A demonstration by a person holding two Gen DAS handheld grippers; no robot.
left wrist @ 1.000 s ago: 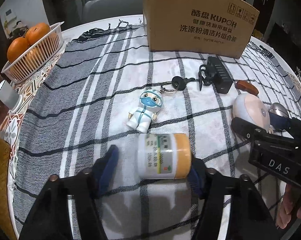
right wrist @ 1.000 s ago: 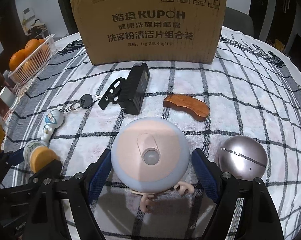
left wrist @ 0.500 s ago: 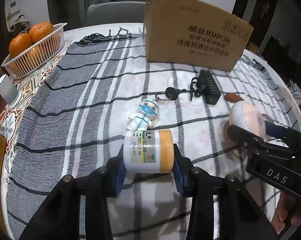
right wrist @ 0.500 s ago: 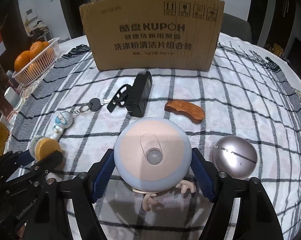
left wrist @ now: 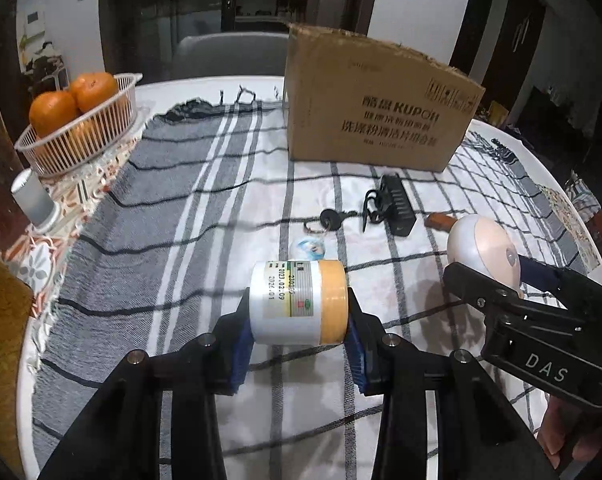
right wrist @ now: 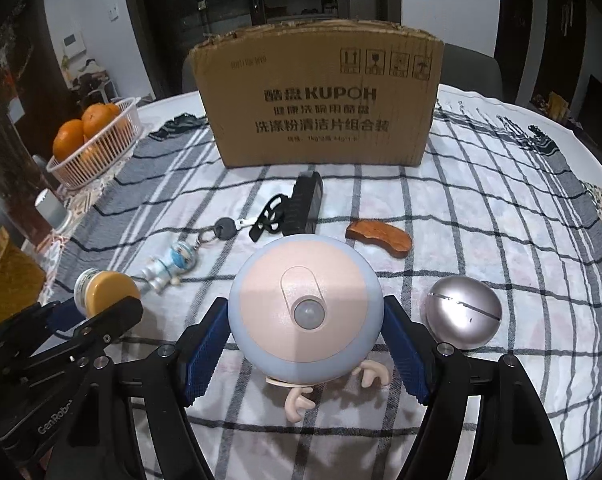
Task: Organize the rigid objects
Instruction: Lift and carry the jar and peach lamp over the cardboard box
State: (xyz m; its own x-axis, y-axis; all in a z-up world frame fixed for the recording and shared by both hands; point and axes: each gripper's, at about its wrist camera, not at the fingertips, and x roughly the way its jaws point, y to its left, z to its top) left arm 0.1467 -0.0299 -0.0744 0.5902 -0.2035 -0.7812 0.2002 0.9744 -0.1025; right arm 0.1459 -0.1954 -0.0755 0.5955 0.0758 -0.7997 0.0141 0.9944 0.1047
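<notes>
Above the checked cloth on the desk (left wrist: 205,200), the left gripper (left wrist: 299,338) grips a white cylindrical plastic jar with a yellow cap (left wrist: 297,304); its blue-padded fingers (left wrist: 241,344) press base and cap, so the jar's long axis lies crosswise between them. The jaws closed onto the jar within the last second. The right gripper (right wrist: 305,354) clamps a round pink-and-blue plastic night-light with small feet (right wrist: 305,308), pads on both flanks. Both loads appear clear of the cloth. The brown cardboard box (right wrist: 321,104) stands straight ahead at the far side, beyond the black adapter (right wrist: 305,204) and figurine keychain (right wrist: 169,264). Judgement: the right hand looks nearer the box and faces it squarely; the box lies ahead and to the right of the left.
</notes>
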